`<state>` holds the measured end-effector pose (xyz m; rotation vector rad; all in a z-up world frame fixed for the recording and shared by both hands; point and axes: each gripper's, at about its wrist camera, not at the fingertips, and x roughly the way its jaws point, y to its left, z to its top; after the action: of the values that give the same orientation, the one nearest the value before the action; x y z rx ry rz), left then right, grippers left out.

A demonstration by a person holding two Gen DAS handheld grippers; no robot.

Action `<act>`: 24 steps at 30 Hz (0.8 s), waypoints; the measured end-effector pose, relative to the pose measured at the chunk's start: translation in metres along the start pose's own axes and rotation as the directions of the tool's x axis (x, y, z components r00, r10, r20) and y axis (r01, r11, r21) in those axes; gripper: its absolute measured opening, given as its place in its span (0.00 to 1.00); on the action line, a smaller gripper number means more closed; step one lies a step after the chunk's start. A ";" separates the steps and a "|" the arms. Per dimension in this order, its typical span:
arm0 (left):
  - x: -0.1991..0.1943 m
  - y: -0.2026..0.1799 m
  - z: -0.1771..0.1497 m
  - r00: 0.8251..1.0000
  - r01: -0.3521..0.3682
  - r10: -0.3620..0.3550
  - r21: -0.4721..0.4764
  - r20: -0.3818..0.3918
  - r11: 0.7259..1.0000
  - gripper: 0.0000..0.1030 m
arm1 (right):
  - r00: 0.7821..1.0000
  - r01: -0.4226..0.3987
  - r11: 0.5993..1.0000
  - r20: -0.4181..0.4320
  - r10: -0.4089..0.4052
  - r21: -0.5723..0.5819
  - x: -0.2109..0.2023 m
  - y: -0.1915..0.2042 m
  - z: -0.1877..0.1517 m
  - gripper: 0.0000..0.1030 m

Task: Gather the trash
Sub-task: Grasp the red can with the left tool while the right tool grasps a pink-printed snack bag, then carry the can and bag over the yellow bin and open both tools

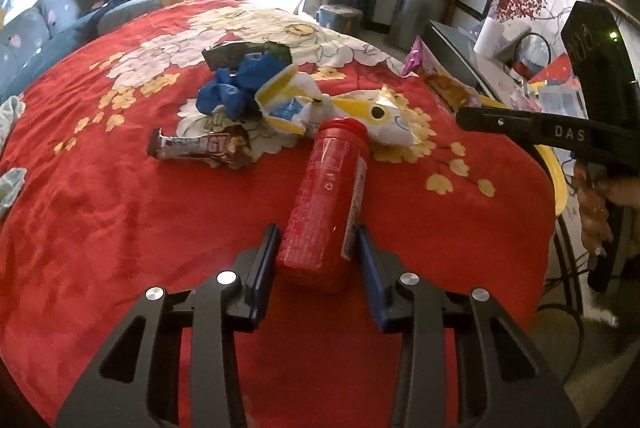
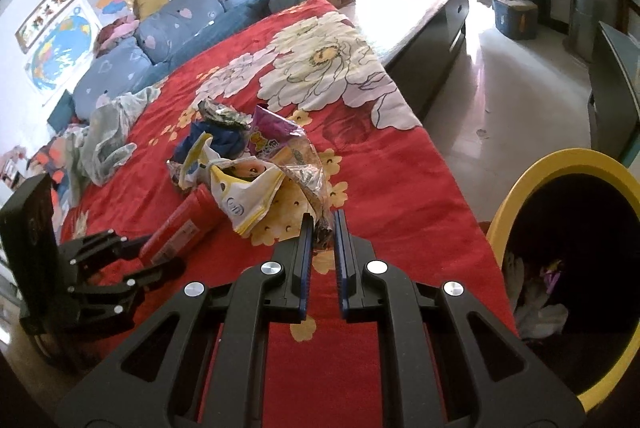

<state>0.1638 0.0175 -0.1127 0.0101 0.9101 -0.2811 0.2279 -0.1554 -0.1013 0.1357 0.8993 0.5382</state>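
**A:** so where's the open room on the red bedspread (image 1: 120, 212)?

**B:** near side and left are bare, easy pass. The middle's clogged: red bottle (image 1: 326, 204) lying along the way, white-yellow wrapper (image 1: 384, 116) touching its far end, blue crumpled bag (image 1: 232, 88) and chocolate bar wrapper (image 1: 200, 146) just beyond.

**A:** right edge?

**B:** yellow bin (image 2: 520, 196) sits just off the bed corner, mouth open and unblocked. Bare floor (image 2: 520, 76) behind it.
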 end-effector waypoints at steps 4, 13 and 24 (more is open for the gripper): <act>-0.006 -0.010 -0.002 1.000 -0.001 0.002 -0.013 0.027 1.000 0.34 | 1.000 0.000 1.000 0.008 0.000 0.003 -0.005 -0.002 0.000 0.06; -0.037 -0.021 0.010 0.991 0.018 -0.012 -0.037 0.132 0.999 0.31 | 1.000 0.002 1.000 0.022 -0.002 0.017 -0.014 -0.009 0.000 0.06; -0.063 -0.037 0.024 0.975 0.040 -0.035 -0.018 0.218 0.999 0.31 | 0.998 0.013 0.999 0.058 -0.016 0.049 -0.031 -0.025 0.002 0.06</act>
<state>0.1374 -0.0060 -0.0446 -0.0581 0.6959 -0.3012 0.2232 -0.1921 -0.0861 0.1880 0.8561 0.4965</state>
